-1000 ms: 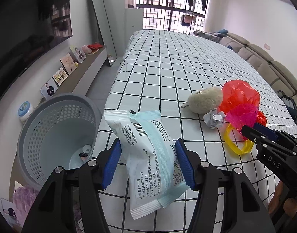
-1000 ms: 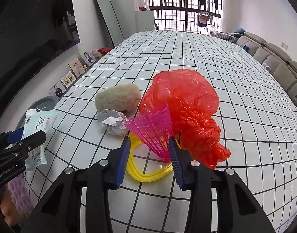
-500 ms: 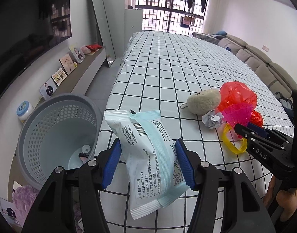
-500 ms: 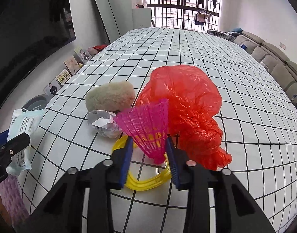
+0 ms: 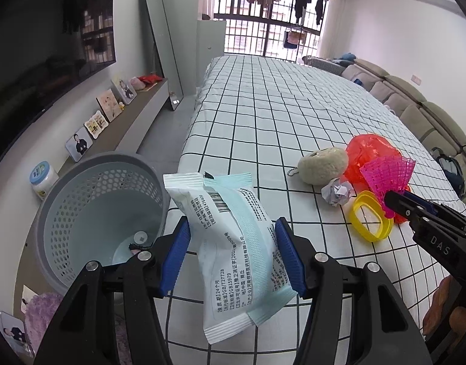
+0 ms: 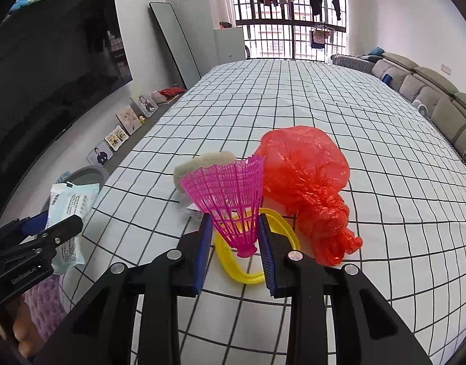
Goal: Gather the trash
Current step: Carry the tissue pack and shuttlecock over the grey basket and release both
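My left gripper (image 5: 233, 252) is shut on a white and pale blue plastic packet (image 5: 233, 240), held upright above the table's left edge, just right of a grey perforated trash basket (image 5: 90, 200) on the floor. My right gripper (image 6: 234, 243) is shut on a pink plastic shuttlecock (image 6: 230, 200) and holds it above the checked tablecloth. Under it lie a yellow plastic ring (image 6: 281, 222), a crumpled paper ball (image 5: 336, 191), a beige plush (image 5: 322, 165) and a red plastic bag (image 6: 309, 176). The right gripper (image 5: 394, 203) shows in the left view too.
The checked table (image 5: 263, 106) runs far back to a barred window. A low shelf with photo frames (image 5: 96, 121) and a white jar (image 5: 43, 178) lines the left wall. A grey sofa (image 5: 415, 112) runs along the right. A purple fluffy thing (image 5: 41, 310) lies below the basket.
My right gripper has lifted the pink shuttlecock up off the table. My left gripper keeps the packet in about the same place by the basket.
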A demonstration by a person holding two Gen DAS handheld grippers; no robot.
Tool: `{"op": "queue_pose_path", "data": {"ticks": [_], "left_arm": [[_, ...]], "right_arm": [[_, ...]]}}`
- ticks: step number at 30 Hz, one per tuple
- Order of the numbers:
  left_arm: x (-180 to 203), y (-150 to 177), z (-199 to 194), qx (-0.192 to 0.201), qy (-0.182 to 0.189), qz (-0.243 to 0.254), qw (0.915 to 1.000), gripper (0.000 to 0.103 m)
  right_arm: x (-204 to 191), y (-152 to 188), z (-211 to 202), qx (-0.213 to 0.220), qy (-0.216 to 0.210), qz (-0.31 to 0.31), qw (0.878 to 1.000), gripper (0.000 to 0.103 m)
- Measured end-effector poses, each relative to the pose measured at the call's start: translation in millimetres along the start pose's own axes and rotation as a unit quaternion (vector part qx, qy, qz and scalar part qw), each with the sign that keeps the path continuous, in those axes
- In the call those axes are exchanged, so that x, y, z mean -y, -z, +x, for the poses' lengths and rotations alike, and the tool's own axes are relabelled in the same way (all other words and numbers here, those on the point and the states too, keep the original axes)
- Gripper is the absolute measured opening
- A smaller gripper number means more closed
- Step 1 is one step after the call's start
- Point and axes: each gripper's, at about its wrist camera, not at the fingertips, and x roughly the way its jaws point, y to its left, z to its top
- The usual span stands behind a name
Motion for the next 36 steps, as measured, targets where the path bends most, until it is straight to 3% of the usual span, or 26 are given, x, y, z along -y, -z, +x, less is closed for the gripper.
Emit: {"op": "queue_pose_path", "data": {"ticks": [9,19,25,36], "left_arm": [[-40.0,-1.3,-3.7,0.007,-0.034,-0.01,0.9993,0.056],[-111.9,-4.6,0.3,0.009,-0.08,-0.036,0.9961,0.056],[-155.4,2.0,15.2,-0.004,-0.097,-0.047,0.9942,0.056],[-207.2,15.9,54.7,-0.033,-0.101,-0.059,0.9926,0.056]], "right_arm": [[-62.1,-4.5,8.9,-0.009,-0.069,-0.03,0.997,0.029],[-145.4,-23.3,43.7,-0.034,-0.128,-0.073,0.989,0.029],[-191.4,-23.0,75.3,-0.061,-0.146,-0.084,0.984,0.029],[-236.8,-9.3,119.2,-0.109,-0.148,-0.107,0.977,0.03]]}}
